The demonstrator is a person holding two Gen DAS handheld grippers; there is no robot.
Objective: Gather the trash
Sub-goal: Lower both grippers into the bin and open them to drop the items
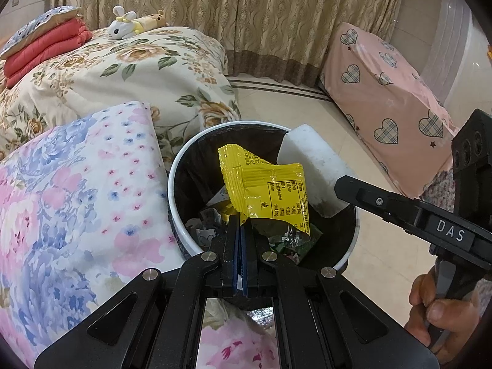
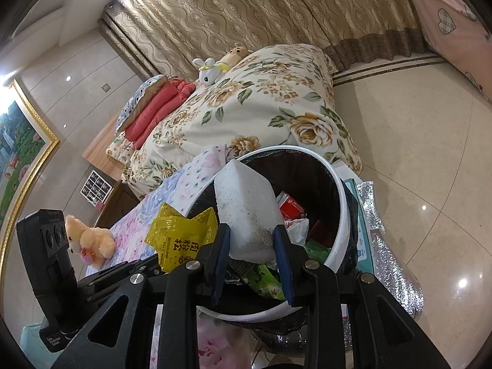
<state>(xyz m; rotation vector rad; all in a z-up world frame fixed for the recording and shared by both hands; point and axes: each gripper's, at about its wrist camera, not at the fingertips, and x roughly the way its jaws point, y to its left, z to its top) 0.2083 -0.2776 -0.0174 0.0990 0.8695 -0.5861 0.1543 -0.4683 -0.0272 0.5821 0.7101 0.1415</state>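
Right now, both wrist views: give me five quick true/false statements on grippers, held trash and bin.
1. The left gripper is shut on the crinkled yellow foil wrapper. True.
2. The right gripper is empty. False: it grips the white foam block.
3. Both items are held above the white round trash bin with black liner. True.
4. The bin is empty. False: packaging already lies inside.
5. The white rabbit plush sits in the bin. False: it lies on the floral bedding.

A crinkled yellow foil snack wrapper stood pinched by its lower edge above a round white-rimmed, black-lined trash bin, beside a white foam block clamped upright over the bin's littered interior.
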